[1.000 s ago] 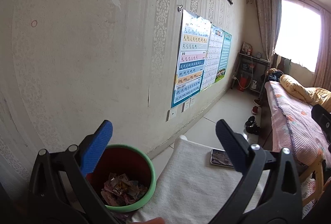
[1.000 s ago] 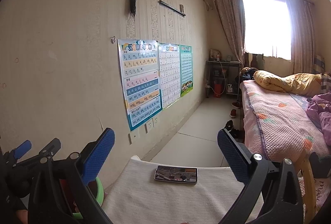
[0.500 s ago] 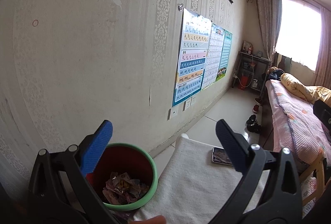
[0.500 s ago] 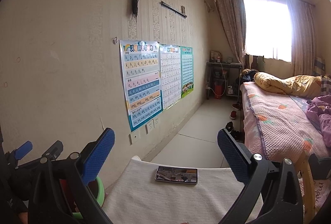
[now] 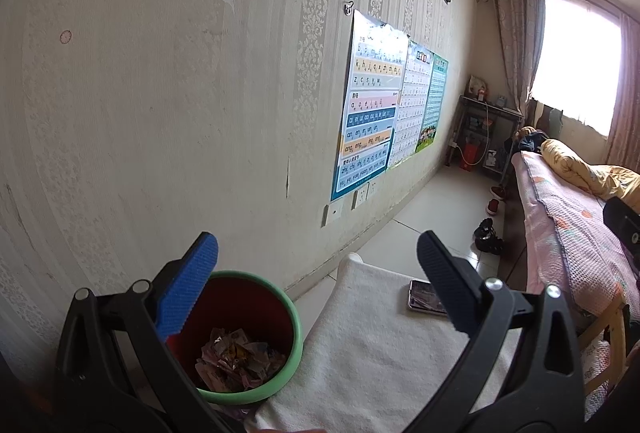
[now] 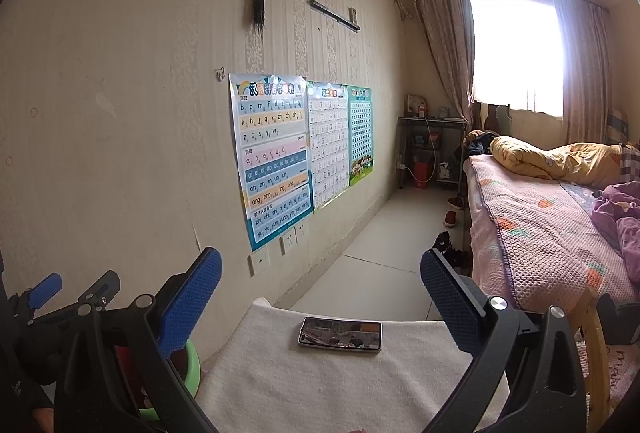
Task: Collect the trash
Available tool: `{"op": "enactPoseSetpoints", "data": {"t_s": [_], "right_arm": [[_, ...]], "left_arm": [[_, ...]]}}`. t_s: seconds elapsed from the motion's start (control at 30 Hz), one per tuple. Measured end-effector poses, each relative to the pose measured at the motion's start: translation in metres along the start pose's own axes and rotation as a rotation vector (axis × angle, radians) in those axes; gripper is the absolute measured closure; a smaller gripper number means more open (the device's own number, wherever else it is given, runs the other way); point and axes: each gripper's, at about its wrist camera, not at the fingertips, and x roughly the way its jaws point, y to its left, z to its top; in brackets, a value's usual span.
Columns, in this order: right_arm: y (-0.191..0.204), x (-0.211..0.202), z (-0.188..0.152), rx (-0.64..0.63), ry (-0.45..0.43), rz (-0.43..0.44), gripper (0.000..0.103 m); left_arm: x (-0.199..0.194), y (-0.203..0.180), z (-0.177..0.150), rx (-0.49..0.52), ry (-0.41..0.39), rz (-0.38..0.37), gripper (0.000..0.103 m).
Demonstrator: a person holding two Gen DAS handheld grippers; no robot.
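A red bin with a green rim [image 5: 294,329] stands on the floor against the wall, left of a white-covered table [image 5: 372,349]. Crumpled wrappers [image 5: 236,359] lie at its bottom. My left gripper [image 5: 318,265] hangs open above the bin's right edge, nothing between its blue pads. My right gripper [image 6: 320,279] is open too, held over the table [image 6: 320,373] with nothing in it. In the right wrist view only a sliver of the bin's green rim [image 6: 194,361] shows, behind the left gripper's frame [image 6: 76,305].
A phone [image 6: 340,334] lies on the white cloth, also seen in the left wrist view as the phone [image 5: 424,301]. A bed with a pink cover [image 6: 536,229] fills the right side. Shoes [image 5: 486,233] sit on the tiled floor. Posters [image 6: 272,157] hang on the wall.
Both views have drifted only slightly; the bin and phone sit a touch differently in frame. Both grippers stay open and empty.
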Motion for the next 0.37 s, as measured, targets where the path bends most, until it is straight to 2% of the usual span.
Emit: {"op": "enactPoseSetpoints", "data": {"t_s": [0.1, 0.2, 0.27, 0.37], "right_arm": [[-0.011, 0.015, -0.019, 0.001, 0.057, -0.004, 0.007], [-0.045, 0.049, -0.065, 0.051, 0.220, -0.053, 0.007], [-0.075, 0.068, -0.108, 0.073, 0.324, -0.132, 0.007], [-0.120, 0.089, -0.172, 0.058, 0.466, -0.301, 0.007]], "left_arm": [[0.005, -0.001, -0.008, 0.025, 0.004, 0.010, 0.005], [0.020, 0.008, -0.027, 0.043, 0.083, 0.007, 0.005], [0.035, 0.022, -0.045, 0.022, 0.185, -0.008, 0.005], [0.053, 0.053, -0.077, -0.055, 0.319, -0.010, 0.005]]}}
